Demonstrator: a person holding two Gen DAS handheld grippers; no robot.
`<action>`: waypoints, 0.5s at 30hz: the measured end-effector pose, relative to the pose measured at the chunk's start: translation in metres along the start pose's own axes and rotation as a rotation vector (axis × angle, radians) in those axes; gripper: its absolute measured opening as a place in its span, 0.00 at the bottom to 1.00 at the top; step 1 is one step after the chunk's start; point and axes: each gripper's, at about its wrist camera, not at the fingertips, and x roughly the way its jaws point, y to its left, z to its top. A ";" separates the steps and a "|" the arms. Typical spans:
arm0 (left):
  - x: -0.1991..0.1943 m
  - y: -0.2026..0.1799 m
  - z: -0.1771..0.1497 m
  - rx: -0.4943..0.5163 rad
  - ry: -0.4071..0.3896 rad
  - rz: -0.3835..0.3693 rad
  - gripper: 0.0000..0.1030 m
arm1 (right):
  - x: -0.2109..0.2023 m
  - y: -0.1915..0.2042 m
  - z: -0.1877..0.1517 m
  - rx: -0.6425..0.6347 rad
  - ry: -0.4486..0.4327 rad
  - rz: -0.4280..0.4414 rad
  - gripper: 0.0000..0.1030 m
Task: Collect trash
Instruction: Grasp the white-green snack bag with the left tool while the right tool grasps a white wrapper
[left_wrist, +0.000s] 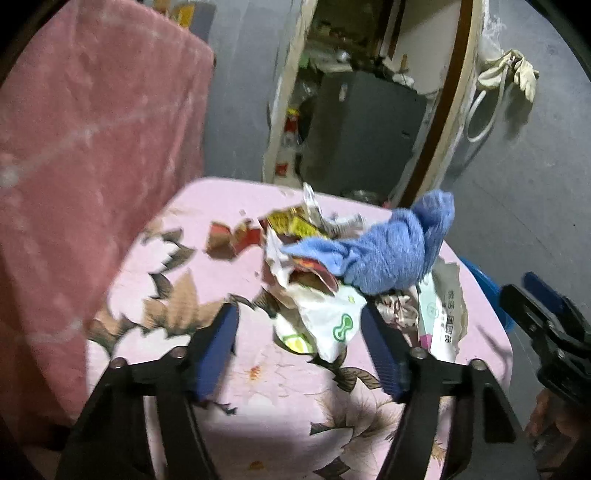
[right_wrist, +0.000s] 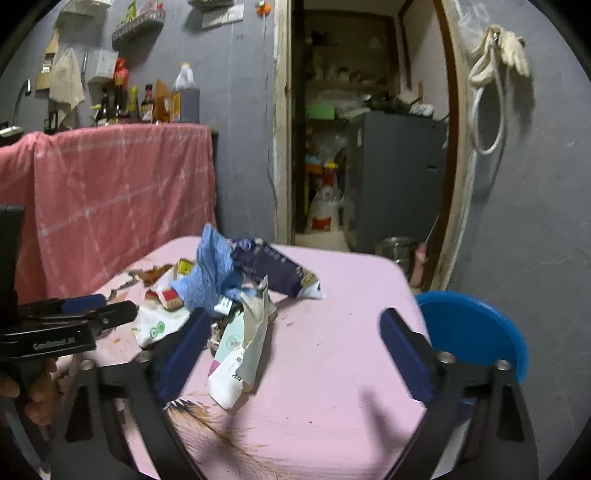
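Approaching trash pile on bench.
Left gripper and right gripper hovering half-open, holding nothing; wrappers beside blue cloth looking light, crinkly, pinching best at edges.

A: Any lettering legible?

B: One mark. Left hand-held gripper, black body, white raised print, roughly "GenRobot.AI"; first letters soft.

A: The wrappers on the desk?

B: Torn pale packet carries dark Chinese characters down its side, too blurred to read. White bag bears a green looped logo, no words made out.
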 end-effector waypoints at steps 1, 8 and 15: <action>0.005 0.001 0.000 -0.009 0.020 -0.014 0.51 | 0.004 0.000 -0.001 0.002 0.015 0.014 0.76; 0.020 0.003 0.001 -0.062 0.088 -0.074 0.41 | 0.032 0.005 -0.005 0.019 0.101 0.116 0.56; 0.025 0.009 0.005 -0.099 0.114 -0.093 0.32 | 0.046 0.010 -0.007 0.012 0.146 0.150 0.44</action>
